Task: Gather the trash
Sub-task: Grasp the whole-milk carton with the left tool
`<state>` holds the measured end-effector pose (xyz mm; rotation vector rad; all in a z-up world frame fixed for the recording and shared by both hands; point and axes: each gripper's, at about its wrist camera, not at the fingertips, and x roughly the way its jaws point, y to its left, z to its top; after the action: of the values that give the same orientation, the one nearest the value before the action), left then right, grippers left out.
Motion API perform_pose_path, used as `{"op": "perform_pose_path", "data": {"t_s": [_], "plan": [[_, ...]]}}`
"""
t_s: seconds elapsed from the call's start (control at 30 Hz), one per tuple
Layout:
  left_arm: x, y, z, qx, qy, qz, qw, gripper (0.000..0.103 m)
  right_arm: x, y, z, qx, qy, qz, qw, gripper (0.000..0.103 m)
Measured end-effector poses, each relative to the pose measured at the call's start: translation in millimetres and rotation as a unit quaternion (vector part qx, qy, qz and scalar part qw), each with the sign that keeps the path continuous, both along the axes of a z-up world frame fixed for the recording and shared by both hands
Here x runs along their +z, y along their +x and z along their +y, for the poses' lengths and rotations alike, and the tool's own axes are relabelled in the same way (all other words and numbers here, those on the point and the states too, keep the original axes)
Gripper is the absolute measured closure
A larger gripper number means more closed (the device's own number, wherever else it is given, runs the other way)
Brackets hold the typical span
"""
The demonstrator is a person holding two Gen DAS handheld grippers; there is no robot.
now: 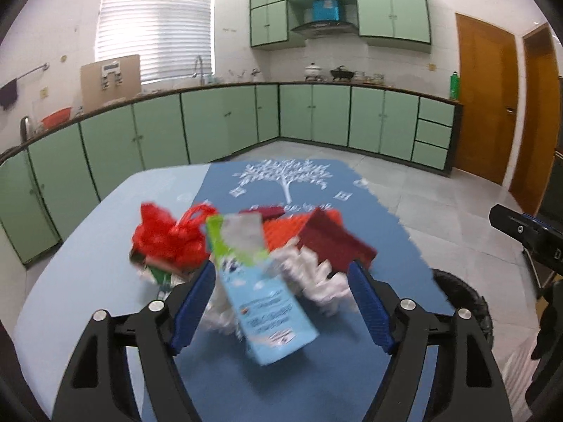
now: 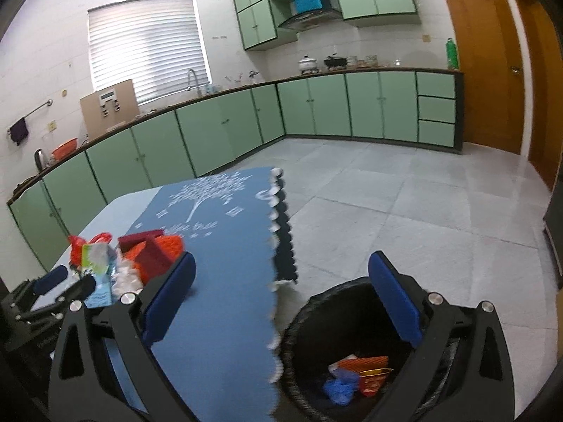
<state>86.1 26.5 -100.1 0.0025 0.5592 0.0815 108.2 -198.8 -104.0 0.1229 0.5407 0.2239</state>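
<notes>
While the left gripper [image 1: 281, 299] points down at the heap of trash on the table [image 1: 88, 263], its jaws stand spread and press on nothing. Just left of the left jaw lies a red bag [image 1: 165, 235], with a scrap of green and white packaging under it. Between the jaws a blue carton [image 1: 271, 313] stands tilted, its green and grey top leaning away; it looks blurred, and I cannot tell if it touches the left pad. Behind the carton and toward the right jaw lies crumpled white paper [image 1: 313, 274], and beyond it a dark red box [image 1: 334, 246] and something orange. All of this rests on a blue mat [image 1: 299, 379] with a white tree printed on it. To the right, the right gripper [image 2: 281, 302] also has its jaws spread wide, with nothing between the pads. Its left jaw is over the mat, and its right jaw is over a black bin [image 2: 302, 320] on the floor beside the table. Inside the bin lie an orange wrapper [image 2: 366, 365] and something blue.
</notes>
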Motion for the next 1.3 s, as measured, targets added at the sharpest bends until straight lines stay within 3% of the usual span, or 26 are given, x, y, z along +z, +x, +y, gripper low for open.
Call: {"op": "perform_pose_path", "data": {"t_s": [0.3, 0.47, 0.73, 0.8, 0.83, 0.97, 1.3], "plan": [[-21.6, 4.7, 8.4, 0.014, -0.009, 0.012, 0.9998, 0.031, -7.8, 6.0, 31.6, 0.028, -0.02, -0.001, 0.999, 0.007], [-29.8, 11.7, 8.1, 0.014, -0.012, 0.026, 0.9995, 0.04, -9.6, 9.8, 34.8, 0.031, -0.022, 0.004, 0.999, 0.007], [-47.3, 23.0, 17.2, 0.029, -0.025, 0.057, 0.9976, 0.039, -10.3, 15.7, 38.2, 0.038, -0.026, 0.009, 0.999, 0.007], [-49.5, 24.4, 18.6, 0.028, -0.03, 0.06, 0.9973, 0.042, -10.5, 16.1, 40.8, 0.041, -0.027, 0.009, 0.999, 0.007], [-49.8, 24.5, 19.3, 0.028, -0.034, 0.061, 0.9972, 0.048, -10.0, 16.6, 42.4, 0.043, -0.028, 0.01, 0.999, 0.007], [-41.8, 20.0, 24.2, 0.029, -0.05, 0.052, 0.997, 0.061, -7.8, 18.0, 48.0, 0.05, -0.032, 0.009, 0.998, 0.007], [-9.4, -2.6, 42.7, 0.023, -0.065, 0.02, 0.9974, 0.061, -6.3, 16.5, 75.3, 0.085, -0.022, 0.008, 0.996, 0.007]]}}
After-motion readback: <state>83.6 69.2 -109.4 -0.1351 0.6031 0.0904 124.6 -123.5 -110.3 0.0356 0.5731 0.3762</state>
